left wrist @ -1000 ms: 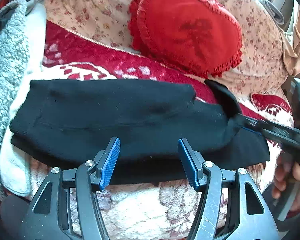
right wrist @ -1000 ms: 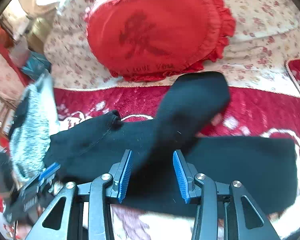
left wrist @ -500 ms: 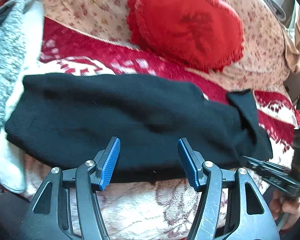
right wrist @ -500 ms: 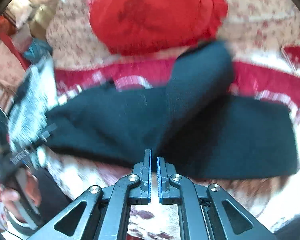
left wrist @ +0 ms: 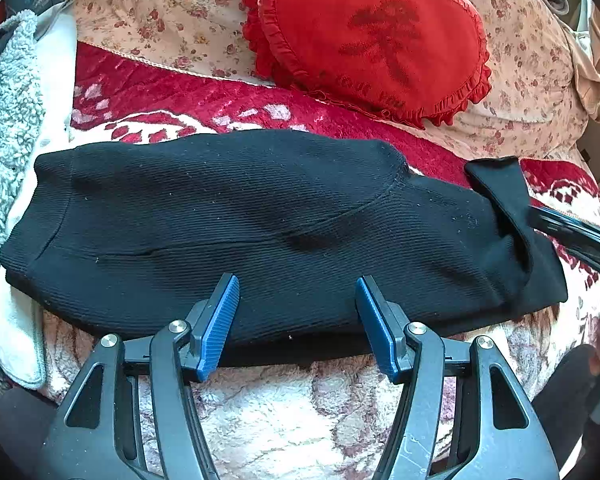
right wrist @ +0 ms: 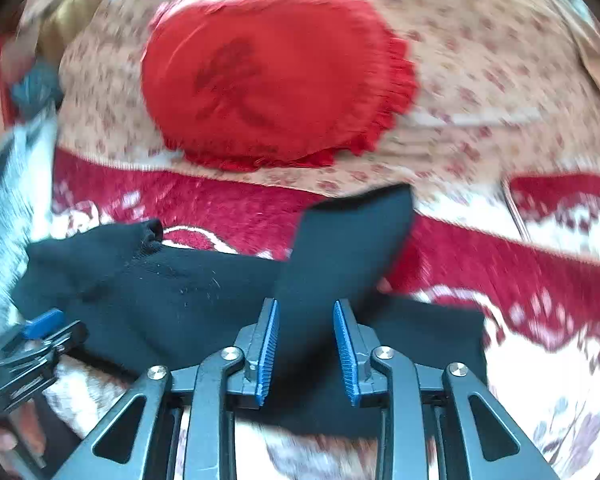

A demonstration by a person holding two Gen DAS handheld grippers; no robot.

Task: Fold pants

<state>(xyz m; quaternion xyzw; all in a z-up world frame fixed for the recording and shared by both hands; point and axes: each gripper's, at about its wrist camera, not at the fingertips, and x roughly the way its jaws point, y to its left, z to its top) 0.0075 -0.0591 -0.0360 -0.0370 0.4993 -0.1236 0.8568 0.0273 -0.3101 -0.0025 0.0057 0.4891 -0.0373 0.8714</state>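
Now we see the black knit pants [left wrist: 260, 220] lying lengthwise across the red-and-cream patterned blanket [left wrist: 172, 96], in front of the red heart-shaped cushion [left wrist: 372, 40]. Our left tongs [left wrist: 296, 312] stand wide apart over the near edge, gripping nothing. Our right tongs [right wrist: 305, 344] have just been opening, with a turned-up pant leg [right wrist: 352, 240] between the blue pads, not pressed.
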